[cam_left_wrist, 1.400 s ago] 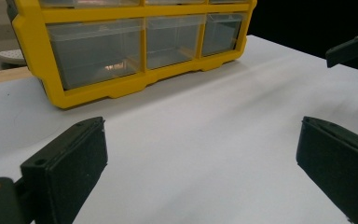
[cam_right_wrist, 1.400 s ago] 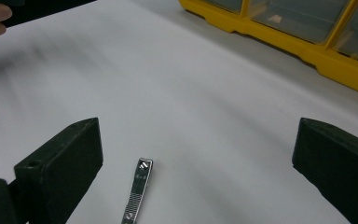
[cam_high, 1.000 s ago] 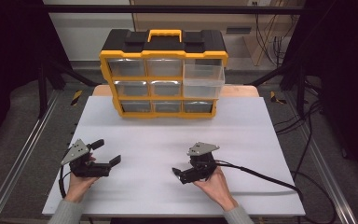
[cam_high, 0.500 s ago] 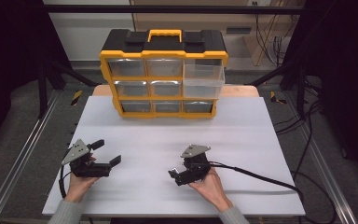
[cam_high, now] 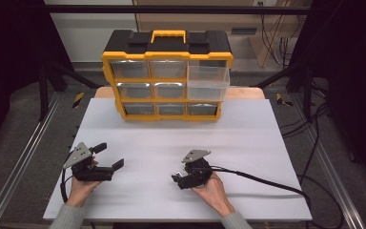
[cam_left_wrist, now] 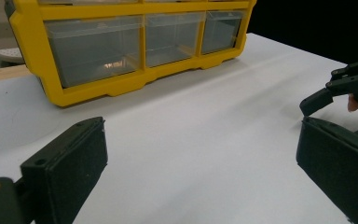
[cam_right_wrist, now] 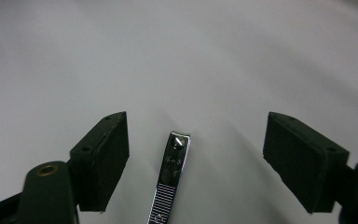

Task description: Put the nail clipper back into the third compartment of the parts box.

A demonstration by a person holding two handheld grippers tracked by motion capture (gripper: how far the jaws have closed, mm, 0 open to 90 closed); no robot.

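Lying flat on the table (cam_high: 248,138), a nail clipper (cam_right_wrist: 170,186) sits between the right gripper's (cam_right_wrist: 196,158) wide-open jaws; left gripper (cam_left_wrist: 200,163) gapes empty.

Overall light: the white table (cam_high: 248,138) is lit evenly from above; the surroundings are left dark.
Shadows: soft, faint ones are cast under the organizer (cam_high: 167,71).
Glare: a bright sheen is seen on the nail clipper (cam_right_wrist: 170,186).
Focus: near jaws are slightly blurred.
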